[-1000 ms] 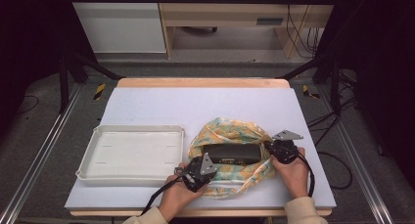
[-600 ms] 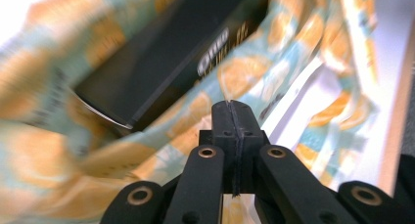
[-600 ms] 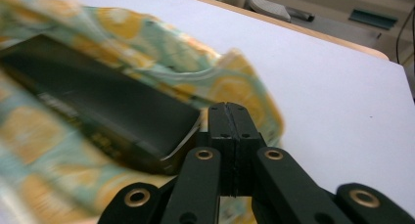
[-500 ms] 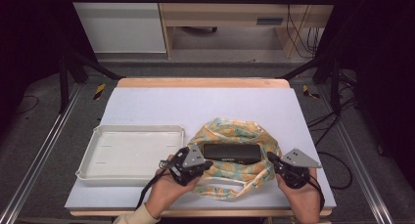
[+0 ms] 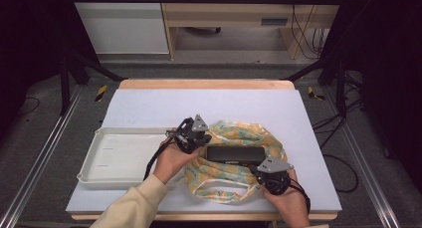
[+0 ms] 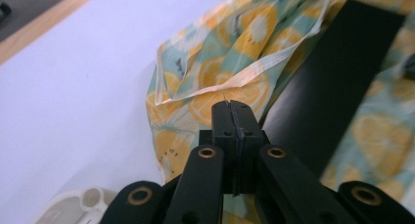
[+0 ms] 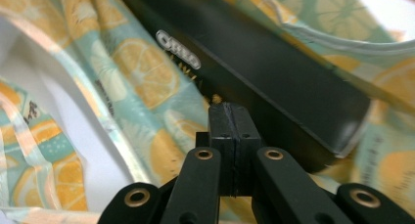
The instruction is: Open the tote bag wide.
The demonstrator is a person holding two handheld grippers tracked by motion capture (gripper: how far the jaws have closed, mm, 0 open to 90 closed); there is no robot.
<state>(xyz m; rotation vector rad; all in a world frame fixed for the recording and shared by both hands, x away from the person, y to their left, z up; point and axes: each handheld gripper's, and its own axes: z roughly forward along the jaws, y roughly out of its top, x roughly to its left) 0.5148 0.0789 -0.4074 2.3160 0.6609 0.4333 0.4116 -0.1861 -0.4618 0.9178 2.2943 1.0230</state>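
A long black box (image 5: 234, 154) lies inside a crumpled cloth bag (image 5: 234, 133) printed with lemon slices, near the table's front middle. My left gripper (image 5: 199, 138) hovers at the bag's left rim, jaws shut with nothing in them. In the left gripper view its shut tips (image 6: 233, 107) point at the bag's hem (image 6: 220, 62) beside the box (image 6: 333, 87). My right gripper (image 5: 263, 172) sits at the bag's front right, also shut and empty. Its tips (image 7: 230, 109) hang just short of the box (image 7: 274, 72), with the cloth (image 7: 137, 72) below.
A white shallow tray (image 5: 114, 158) stands left of the bag, its corner (image 6: 73, 207) close under the left gripper. The pale blue table top (image 5: 209, 106) stretches behind the bag. Black frame posts and cables flank the table.
The left gripper rose and moved from the bag's front left away from the person to its left rim. The right gripper drew back from the bag's right side toward the front edge.
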